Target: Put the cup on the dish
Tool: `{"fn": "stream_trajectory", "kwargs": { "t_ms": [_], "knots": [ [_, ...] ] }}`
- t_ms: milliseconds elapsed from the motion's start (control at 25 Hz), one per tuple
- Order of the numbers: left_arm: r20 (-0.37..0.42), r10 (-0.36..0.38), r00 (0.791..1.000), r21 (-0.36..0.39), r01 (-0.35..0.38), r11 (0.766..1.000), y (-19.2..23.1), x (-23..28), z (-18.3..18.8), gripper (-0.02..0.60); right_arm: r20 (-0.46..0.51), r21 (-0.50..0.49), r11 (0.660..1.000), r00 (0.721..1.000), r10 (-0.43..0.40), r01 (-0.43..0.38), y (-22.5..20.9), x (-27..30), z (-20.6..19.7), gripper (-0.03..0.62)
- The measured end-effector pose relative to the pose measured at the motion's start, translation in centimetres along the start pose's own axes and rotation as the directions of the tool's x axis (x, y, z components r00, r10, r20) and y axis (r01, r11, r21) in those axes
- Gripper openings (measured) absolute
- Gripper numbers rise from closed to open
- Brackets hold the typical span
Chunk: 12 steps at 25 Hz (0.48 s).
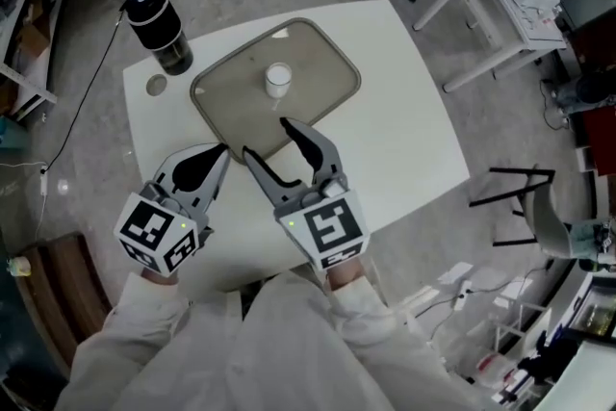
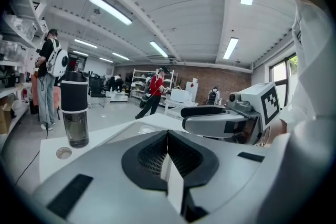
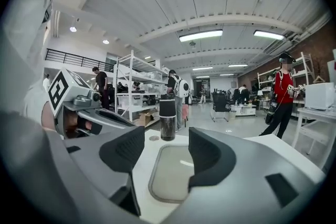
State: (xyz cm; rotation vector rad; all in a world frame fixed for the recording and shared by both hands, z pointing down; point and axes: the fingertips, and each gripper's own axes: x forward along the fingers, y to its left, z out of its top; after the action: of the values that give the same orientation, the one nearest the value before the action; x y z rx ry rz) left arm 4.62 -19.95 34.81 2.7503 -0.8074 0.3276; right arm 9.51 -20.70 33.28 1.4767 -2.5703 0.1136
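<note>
A small white cup (image 1: pixel 278 79) stands upright near the middle of the grey rounded dish (image 1: pixel 231 91) on the white table. My right gripper (image 1: pixel 267 138) hangs open just short of the dish's near edge, nothing between its jaws. In the right gripper view the right gripper (image 3: pixel 167 152) frames the dish (image 3: pixel 173 176); the cup does not show there. My left gripper (image 1: pixel 223 152) sits to its left over the table, jaws shut and empty. The left gripper view shows the left gripper (image 2: pixel 167 136) with its pads pressed together.
A tall dark bottle (image 1: pixel 159 29) stands at the table's far left corner, beside a small round disc (image 1: pixel 156 86). The white table (image 1: pixel 404 111) has bare surface to the right of the dish. Other tables, shelves and several people stand around the room.
</note>
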Motion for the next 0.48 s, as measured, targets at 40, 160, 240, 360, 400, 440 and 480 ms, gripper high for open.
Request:
{"fn": "stream_trajectory", "kwargs": {
  "t_ms": [40, 160, 240, 360, 400, 440, 480],
  "knots": [
    [0.004, -0.008, 1.0, 0.006, 0.008, 1.0, -0.5, -0.7, 0.1, 0.008, 0.004, -0.003, 1.0, 1.0, -0.003, 0.003, 0.8, -0.4, 0.3, 0.271],
    [0.016, -0.034, 0.999, 0.02, 0.033, 0.999, -1.8, -2.3, 0.2, 0.009, 0.018, -0.007, 1.0, 1.0, -0.013, 0.013, 2.8, -1.5, 1.2, 0.258],
    [0.02, -0.052, 0.998, 0.029, 0.052, 0.998, -2.6, -3.2, 0.1, 0.009, 0.029, -0.016, 1.0, 0.999, -0.023, 0.023, 4.0, -2.2, 1.7, 0.238],
    [0.026, -0.079, 0.997, 0.038, 0.078, 0.996, -3.7, -4.4, -0.1, 0.009, 0.048, -0.022, 0.999, 0.998, -0.047, 0.048, 5.3, -3.3, 2.4, 0.174],
    [0.028, -0.087, 0.996, 0.038, 0.086, 0.996, -3.9, -4.7, -0.2, 0.009, 0.046, -0.025, 0.998, 0.998, -0.051, 0.053, 5.7, -3.5, 2.5, 0.154],
    [0.029, -0.093, 0.995, 0.037, 0.092, 0.995, -4.1, -5.1, -0.3, 0.009, 0.039, -0.027, 0.998, 0.998, -0.052, 0.053, 6.2, -3.7, 2.5, 0.139],
    [0.03, -0.099, 0.995, 0.036, 0.098, 0.995, -4.3, -5.4, -0.4, 0.009, 0.032, -0.03, 0.998, 0.998, -0.05, 0.051, 6.6, -3.9, 2.5, 0.128]
  ]
}}
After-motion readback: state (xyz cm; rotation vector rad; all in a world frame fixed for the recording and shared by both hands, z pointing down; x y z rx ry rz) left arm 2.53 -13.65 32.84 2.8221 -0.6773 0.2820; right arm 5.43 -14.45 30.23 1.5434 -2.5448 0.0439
